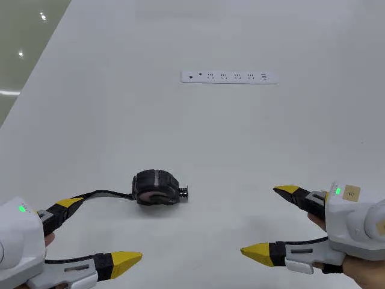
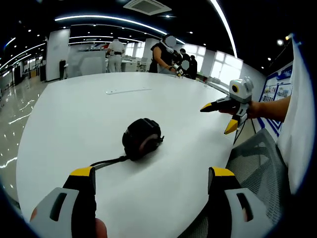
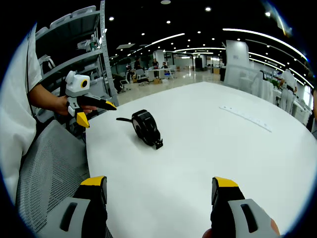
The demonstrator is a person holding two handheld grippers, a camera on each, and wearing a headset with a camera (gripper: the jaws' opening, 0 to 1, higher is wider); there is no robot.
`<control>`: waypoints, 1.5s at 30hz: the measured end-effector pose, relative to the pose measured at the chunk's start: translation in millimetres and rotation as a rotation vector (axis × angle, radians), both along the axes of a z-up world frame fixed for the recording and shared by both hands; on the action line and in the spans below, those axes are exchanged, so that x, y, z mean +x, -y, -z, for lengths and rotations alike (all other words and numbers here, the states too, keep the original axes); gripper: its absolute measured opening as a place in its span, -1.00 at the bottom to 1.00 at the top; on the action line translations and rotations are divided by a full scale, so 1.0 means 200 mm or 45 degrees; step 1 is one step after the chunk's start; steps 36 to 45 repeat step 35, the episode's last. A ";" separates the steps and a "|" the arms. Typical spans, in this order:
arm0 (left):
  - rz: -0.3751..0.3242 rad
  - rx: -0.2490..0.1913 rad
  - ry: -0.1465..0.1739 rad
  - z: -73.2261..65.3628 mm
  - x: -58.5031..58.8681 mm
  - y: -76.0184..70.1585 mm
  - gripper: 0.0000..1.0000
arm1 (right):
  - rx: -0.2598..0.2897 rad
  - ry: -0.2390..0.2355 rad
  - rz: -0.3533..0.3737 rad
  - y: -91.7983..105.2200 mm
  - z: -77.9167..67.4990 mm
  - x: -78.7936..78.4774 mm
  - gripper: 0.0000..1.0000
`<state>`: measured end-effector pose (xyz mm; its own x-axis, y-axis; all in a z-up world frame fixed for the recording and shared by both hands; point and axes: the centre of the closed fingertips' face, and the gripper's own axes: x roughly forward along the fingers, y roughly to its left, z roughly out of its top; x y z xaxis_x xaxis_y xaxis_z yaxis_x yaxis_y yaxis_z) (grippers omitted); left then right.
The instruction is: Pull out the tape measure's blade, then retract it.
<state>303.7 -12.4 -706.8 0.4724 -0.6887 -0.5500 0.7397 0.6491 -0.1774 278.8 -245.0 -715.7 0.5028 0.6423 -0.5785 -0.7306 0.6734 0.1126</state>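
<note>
A black tape measure (image 1: 156,188) lies on the white table, its blade tip (image 1: 184,192) tucked in at its right end and a black strap (image 1: 99,194) trailing left. My left gripper (image 1: 101,230) stands open at the lower left, short of the case (image 2: 142,138), one yellow tip near the strap's end. My right gripper (image 1: 271,220) stands open at the lower right, well right of the tape measure (image 3: 146,127), with nothing between its fingers. The right gripper (image 2: 225,115) appears in the left gripper view, and the left gripper (image 3: 91,111) in the right gripper view.
A white power strip (image 1: 229,76) lies flat further back on the table (image 1: 240,138). A mesh chair (image 3: 42,173) stands at the near edge. People stand at the far side of the room (image 2: 163,52).
</note>
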 end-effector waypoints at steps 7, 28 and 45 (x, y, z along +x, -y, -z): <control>0.013 0.006 -0.018 0.02 -0.03 -0.03 0.85 | -0.023 -0.022 0.013 0.06 0.02 -0.06 0.82; 0.015 0.023 -0.012 0.02 -0.06 -0.10 0.87 | -0.062 -0.054 0.071 0.21 0.03 -0.14 0.80; 0.019 0.018 -0.021 0.02 -0.08 -0.10 0.86 | -0.066 -0.059 0.070 0.21 0.04 -0.15 0.80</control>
